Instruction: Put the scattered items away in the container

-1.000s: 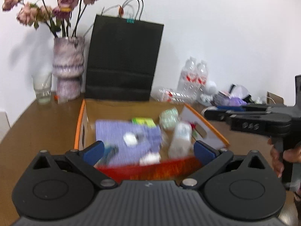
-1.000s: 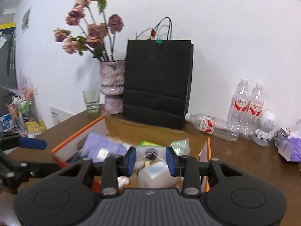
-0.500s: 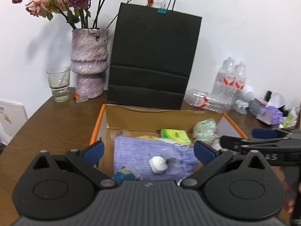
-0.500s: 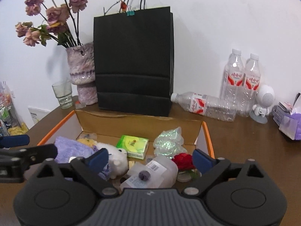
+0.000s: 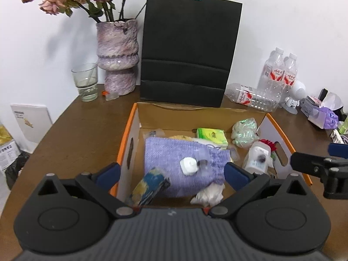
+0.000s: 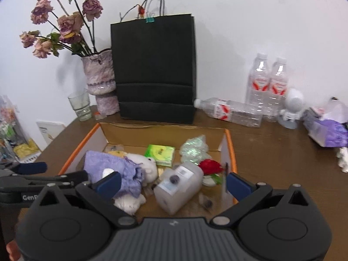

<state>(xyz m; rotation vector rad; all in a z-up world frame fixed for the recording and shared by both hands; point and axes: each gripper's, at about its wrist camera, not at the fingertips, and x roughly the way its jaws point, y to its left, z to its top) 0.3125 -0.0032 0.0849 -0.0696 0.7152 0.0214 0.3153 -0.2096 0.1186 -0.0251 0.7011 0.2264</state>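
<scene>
My right claw (image 6: 173,184) is opening, empty — the translucent plastic bottle (image 6: 179,186) lies just below it inside the orange-rimmed cardboard box (image 6: 228,150). My left claw (image 5: 171,174) gapes empty above the box's purple knitted cloth (image 5: 184,163).

The light is bright and even, like indoor room light. On the white wall (image 5: 282,21) the vase (image 5: 117,56) gives a soft shadow to its left. Fisheye bending is strong at the edges, with dark corners. The plastic bottle (image 6: 178,187) just ahead of the right gripper (image 6: 171,183) looks blurred.
</scene>
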